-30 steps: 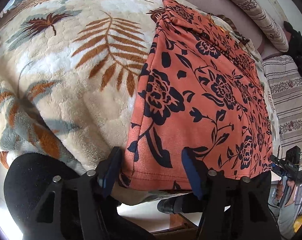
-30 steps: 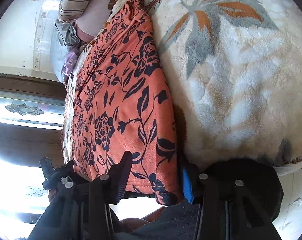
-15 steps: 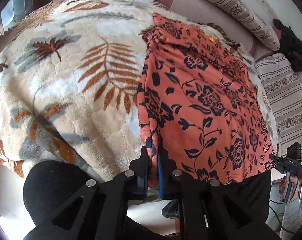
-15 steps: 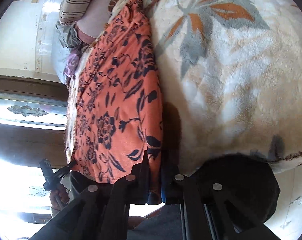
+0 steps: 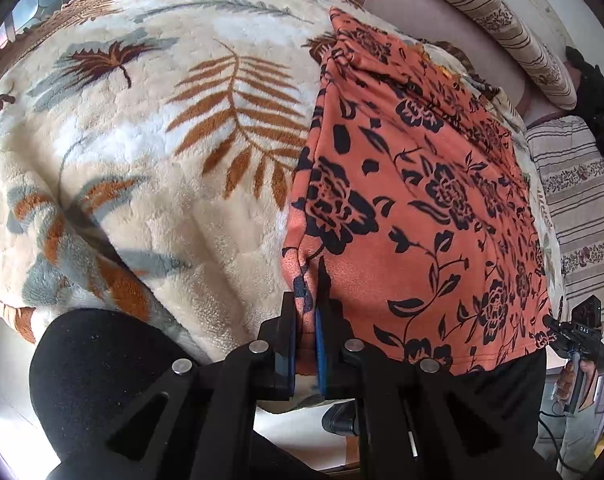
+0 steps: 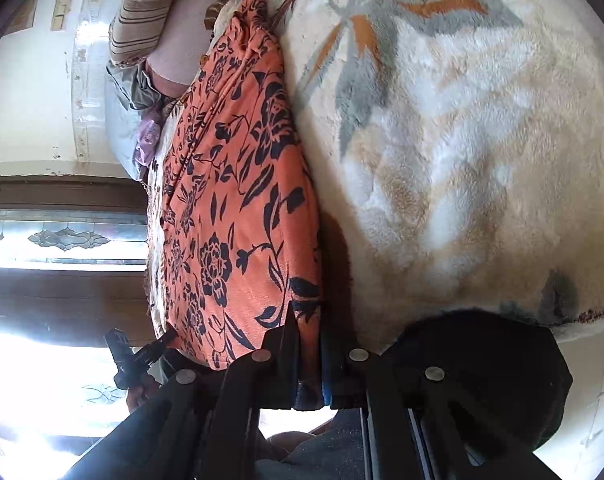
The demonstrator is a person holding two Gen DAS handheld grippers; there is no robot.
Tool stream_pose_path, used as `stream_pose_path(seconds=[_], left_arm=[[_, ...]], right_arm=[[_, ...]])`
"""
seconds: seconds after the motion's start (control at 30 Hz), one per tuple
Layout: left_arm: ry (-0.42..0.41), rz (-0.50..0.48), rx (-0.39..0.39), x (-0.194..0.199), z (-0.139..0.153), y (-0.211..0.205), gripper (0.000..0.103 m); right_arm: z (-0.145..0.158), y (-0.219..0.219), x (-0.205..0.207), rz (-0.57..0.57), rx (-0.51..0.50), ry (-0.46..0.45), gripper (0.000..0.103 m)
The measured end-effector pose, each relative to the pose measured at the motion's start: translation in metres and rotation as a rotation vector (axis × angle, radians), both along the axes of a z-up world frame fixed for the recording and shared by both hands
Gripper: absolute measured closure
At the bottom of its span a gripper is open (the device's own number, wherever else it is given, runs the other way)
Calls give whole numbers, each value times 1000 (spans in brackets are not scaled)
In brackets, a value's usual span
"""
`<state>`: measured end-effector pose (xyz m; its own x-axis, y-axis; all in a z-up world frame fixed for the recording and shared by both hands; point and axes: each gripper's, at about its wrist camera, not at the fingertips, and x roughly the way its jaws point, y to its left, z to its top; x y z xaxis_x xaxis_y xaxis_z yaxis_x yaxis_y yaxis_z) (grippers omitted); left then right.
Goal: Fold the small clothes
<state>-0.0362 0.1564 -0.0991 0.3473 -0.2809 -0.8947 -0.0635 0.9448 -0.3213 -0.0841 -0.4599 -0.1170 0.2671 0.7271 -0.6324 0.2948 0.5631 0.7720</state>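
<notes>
A: What is that orange thing?

B: It is an orange cloth with black flowers and leaves on it. It looks thin and soft. It lies flat and long on a fluffy blanket.

A: What is the blanket like?

B: It is cream and fuzzy, with big brown and grey leaf shapes. It bulges like a soft hill.

A: What are the claws doing?

B: The left gripper has pinched one near corner of the cloth, right at the hem. Its black fingers are squeezed on the cloth, and the cloth puckers up there. The right gripper has pinched the other near corner the same way.

A: What else is there?

B: A striped pillow, round like a log, lies past the far end of the cloth.
</notes>
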Motion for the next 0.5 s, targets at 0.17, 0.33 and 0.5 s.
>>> stream_pose_path(seconds=[0.17, 0.33, 0.5], left_arm=[[-111, 8, -27, 6, 38, 4, 95], [-43, 20, -12, 16, 20, 3, 96], [-64, 17, -13, 18, 28, 3, 96]], right_arm=[[27, -9, 8, -77, 99, -98, 95], [13, -4, 12, -100, 127, -60, 95], [22, -3, 15, -127, 117, -72, 97]])
